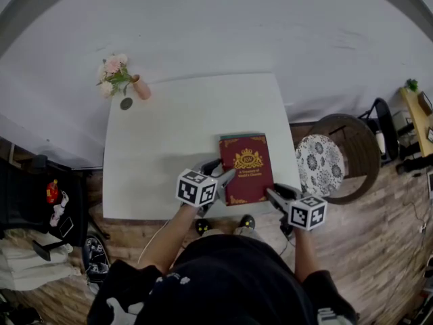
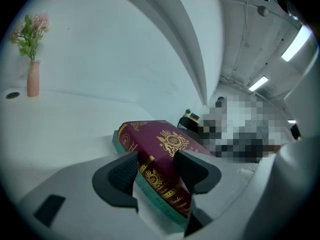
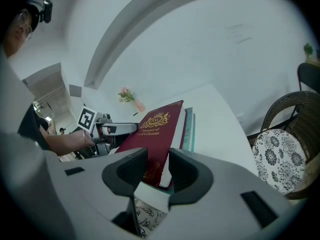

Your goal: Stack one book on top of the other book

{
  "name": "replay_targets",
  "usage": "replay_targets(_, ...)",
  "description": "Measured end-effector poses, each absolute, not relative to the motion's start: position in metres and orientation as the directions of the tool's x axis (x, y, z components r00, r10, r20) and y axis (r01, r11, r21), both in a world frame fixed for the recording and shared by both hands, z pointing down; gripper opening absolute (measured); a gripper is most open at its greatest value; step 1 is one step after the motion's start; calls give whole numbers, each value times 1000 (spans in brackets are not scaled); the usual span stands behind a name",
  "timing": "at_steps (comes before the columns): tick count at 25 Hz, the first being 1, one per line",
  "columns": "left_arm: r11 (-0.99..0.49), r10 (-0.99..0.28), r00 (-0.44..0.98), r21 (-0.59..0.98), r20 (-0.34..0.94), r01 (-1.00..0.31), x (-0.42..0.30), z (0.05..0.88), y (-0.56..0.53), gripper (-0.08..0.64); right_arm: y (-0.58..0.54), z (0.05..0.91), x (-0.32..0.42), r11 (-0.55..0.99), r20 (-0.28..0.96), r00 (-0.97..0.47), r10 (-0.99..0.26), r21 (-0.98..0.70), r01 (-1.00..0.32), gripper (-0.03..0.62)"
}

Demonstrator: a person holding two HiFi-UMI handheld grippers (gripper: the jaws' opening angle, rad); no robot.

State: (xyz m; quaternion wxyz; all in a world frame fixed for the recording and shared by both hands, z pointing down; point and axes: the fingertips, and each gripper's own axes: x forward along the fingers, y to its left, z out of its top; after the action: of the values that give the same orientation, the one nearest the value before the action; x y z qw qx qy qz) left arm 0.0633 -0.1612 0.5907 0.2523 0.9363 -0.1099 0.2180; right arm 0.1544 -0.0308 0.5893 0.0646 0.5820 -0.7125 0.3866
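Settling the red book (image 1: 246,168) squarely is the job in hand, as far as I can judge. It lies low and right of centre in the head view, over the teal book (image 1: 231,138), which shows only as a thin strip past its far edge. Both sit near the front edge of the white table (image 1: 176,127).

The left gripper (image 1: 226,177) is clamped on the red book's spine side at the near corner. A teal edge shows just under the spine between the pads, and I cannot tell whether the lower pad takes that cover too. The right gripper (image 1: 270,193) is clamped on the opposite near corner, across the cover and the page block.

To finish well, I'd keep both grips level so the cover doesn't twist. I'd then nudge the book towards the top of the frame until that teal strip disappears. Only once the book rests flat should the jaws part, drawing straight back towards the bottom of the frame. Dragging sideways could shift the lower book.

The vase of flowers (image 1: 139,87) at upper left and the cushioned chair (image 1: 321,164) at right are well apart.
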Motion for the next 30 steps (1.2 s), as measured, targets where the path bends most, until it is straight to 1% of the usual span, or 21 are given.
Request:
replay_targets(9, -851, -104, 889, 422, 446, -311, 67, 591, -160, 232, -28, 592, 155, 5, 536, -297, -790, -478, -878, 132)
replay_targets(12, -848, -95, 896, 436, 433, -301, 66, 589, -161, 232, -30, 590, 155, 18, 530, -301, -793, -473, -881, 152)
replay_targets(16, -828, -146, 913, 458, 382, -324, 53, 575, -170, 232, -32, 575, 167, -3, 484, -256, -837, -472, -882, 160)
replay_targets(20, -831, -172, 931, 460, 323, -313, 37, 554, -173, 230, -45, 554, 169, 64, 431, -257, -865, -413, -909, 152)
replay_targets(23, -850, -170, 942, 440, 289, -289, 30, 539, -165, 221, -58, 536, 161, 108, 367, -263, -892, -393, -913, 109)
replay_targets(24, -861, -169, 947, 426, 275, -277, 29, 533, -162, 208, -62, 530, 159, 111, 342, -258, -904, -394, -912, 88)
replay_targets(28, -889, -186, 960, 380, 207, -255, 22, 508, -153, 70, -77, 506, 151, 133, 254, -245, -936, -388, -912, 10)
replay_targets(30, -897, -204, 961, 358, 188, -261, 18, 497, -151, 16, -81, 496, 146, 154, 218, -251, -943, -384, -910, 0)
